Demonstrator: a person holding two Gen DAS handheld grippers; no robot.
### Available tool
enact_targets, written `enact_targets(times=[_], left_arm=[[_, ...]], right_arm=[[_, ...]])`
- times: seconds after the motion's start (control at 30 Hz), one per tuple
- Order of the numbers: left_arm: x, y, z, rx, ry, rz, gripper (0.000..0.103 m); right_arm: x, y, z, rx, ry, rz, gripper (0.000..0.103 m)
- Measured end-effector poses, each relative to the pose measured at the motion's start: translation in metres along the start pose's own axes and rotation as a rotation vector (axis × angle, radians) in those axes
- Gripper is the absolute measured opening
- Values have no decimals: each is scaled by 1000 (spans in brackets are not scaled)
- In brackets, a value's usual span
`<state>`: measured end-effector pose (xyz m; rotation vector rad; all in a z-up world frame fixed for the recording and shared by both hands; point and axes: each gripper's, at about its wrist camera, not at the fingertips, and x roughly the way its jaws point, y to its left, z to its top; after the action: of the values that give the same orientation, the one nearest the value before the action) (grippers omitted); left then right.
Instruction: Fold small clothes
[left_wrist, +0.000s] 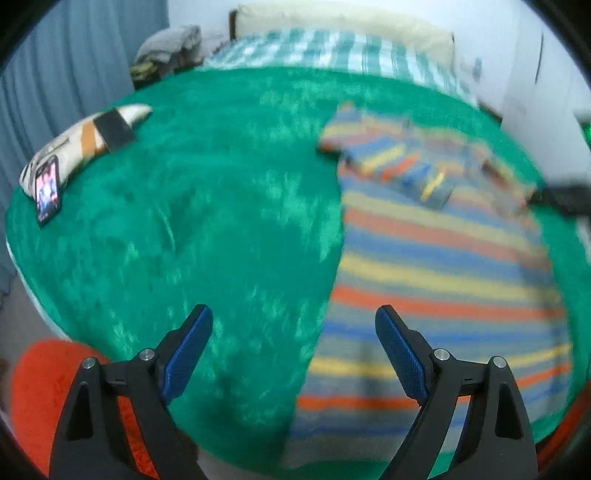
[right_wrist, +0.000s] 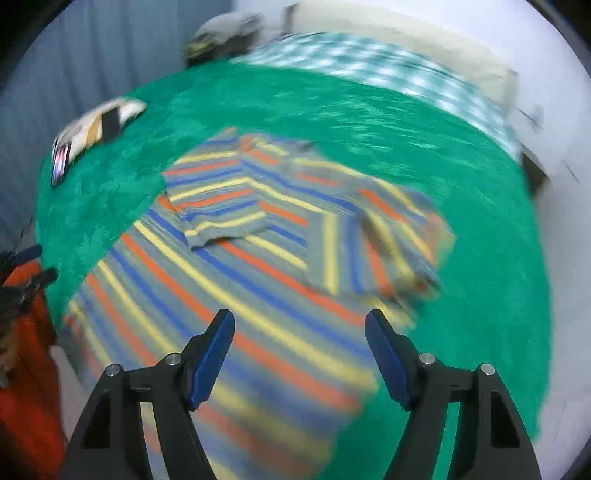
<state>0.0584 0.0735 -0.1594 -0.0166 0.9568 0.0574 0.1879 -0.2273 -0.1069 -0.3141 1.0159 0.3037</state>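
Observation:
A small striped shirt (left_wrist: 436, 258) in blue, orange, yellow and grey lies flat on a green fuzzy blanket (left_wrist: 221, 221). Both of its sleeves are folded inward over the body. My left gripper (left_wrist: 293, 314) is open and empty, above the blanket at the shirt's left edge. In the right wrist view the shirt (right_wrist: 258, 258) fills the middle, with one folded sleeve at the left and the other at the right. My right gripper (right_wrist: 299, 321) is open and empty, above the shirt's lower body. The right gripper also shows at the far right of the left wrist view (left_wrist: 565, 199).
A patterned cushion (left_wrist: 85, 140) with a phone (left_wrist: 47, 192) leaning on it lies at the blanket's far left. A checked green and white cover (left_wrist: 332, 51) and a pile of clothes (left_wrist: 170, 48) lie at the back. Orange fabric (left_wrist: 37, 387) is at the near left.

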Motion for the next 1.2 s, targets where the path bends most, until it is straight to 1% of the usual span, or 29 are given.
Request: enact_targets(times=[0.03,0.07,0.1,0.13,0.17,0.2,0.23,0.27,0.3,0.33,0.37,0.43,0.5,0.53,0.57,0.6,0.67,0.7,0.8,0.87,0.9,0.97,1.1,1.17,1.2], left_arm=[[6,1,-3,8,46,21,87],[9,4,-4,-10,68,8,87],[9,8,-3,-33,68,-14,87],[9,10,-2,-49,67,-20,87],[10,13,-1,-60,69,-13,87],[12,14,-1,-66,75,-5,87],[15,17,1,-74,84,-3,87],[18,19,0,-88,97,-8,87],[21,22,1,-105,109,-20,87],[24,24,1,-128,122,-38,87],[26,26,1,-146,131,-49,87],[28,27,2,-156,133,-53,87],[26,25,2,-147,123,-48,87],[25,23,1,-140,118,-46,87],[23,22,1,-134,114,-46,87],[23,21,0,-126,112,-44,87],[22,15,-2,-104,113,-39,87],[23,13,-2,-97,114,-38,87],[21,2,-4,-42,102,-11,87],[18,-4,-6,1,86,13,87],[17,-6,-6,16,82,19,87],[15,-11,-9,58,77,40,87],[18,-12,-9,83,91,52,87],[13,-13,-5,96,98,55,87],[7,-14,-1,107,88,47,87]], right_arm=[[23,4,9,-17,12,-19,69],[38,5,14,-26,17,-33,67],[56,4,20,-29,25,-54,66],[78,-1,23,-11,35,-83,66],[86,-12,20,19,45,-91,61],[97,-25,18,84,56,-71,55],[98,-40,15,161,56,-54,32],[95,-52,15,214,51,-55,4],[87,-66,12,266,38,-52,4],[71,-87,5,317,7,-64,4],[58,-102,-1,344,-13,-77,4],[24,-143,-19,431,-65,-112,4],[-15,-189,-45,543,-113,-152,4],[-36,-217,-68,621,-134,-182,4],[-48,-233,-78,669,-140,-203,4],[-60,-253,-101,736,-143,-233,4],[-68,-279,-138,832,-111,-292,4],[-68,-290,-159,884,-89,-302,4],[-53,-297,-200,1010,-40,-246,4],[-44,-293,-214,1042,-25,-222,4],[-41,-289,-216,1043,-23,-225,4],[-38,-283,-217,1035,-22,-247,4],[-13,-275,-221,961,50,-315,3],[-8,-271,-219,933,43,-345,3],[-8,-269,-218,932,35,-355,3]])
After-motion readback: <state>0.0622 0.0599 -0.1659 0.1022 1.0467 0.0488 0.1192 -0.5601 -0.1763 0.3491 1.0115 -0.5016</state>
